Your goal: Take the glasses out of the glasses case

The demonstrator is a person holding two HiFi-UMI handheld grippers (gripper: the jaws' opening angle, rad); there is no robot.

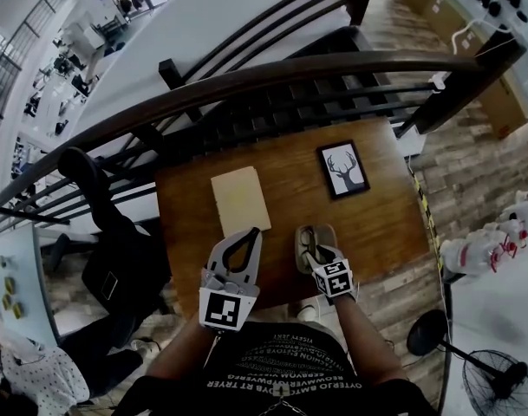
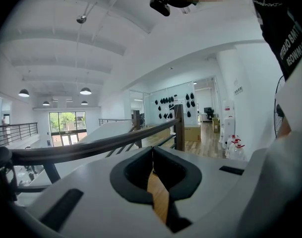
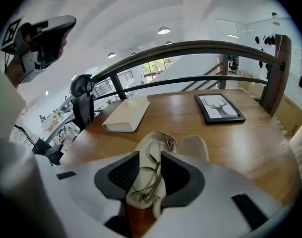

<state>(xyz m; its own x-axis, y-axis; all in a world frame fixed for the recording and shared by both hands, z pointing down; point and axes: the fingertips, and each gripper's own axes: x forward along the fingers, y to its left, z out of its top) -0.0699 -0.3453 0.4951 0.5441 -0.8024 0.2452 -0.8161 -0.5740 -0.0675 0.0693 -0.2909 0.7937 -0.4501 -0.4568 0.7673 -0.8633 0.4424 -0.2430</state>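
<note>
Table under right gripper, nose-down

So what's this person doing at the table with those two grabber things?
A person works two hand-held grippers at a wooden table. The right gripper is over an open glasses case, jaws apart on either side of the glasses lying inside, not yet gripping them. The left gripper is shut, empty and held up in the air.
</note>
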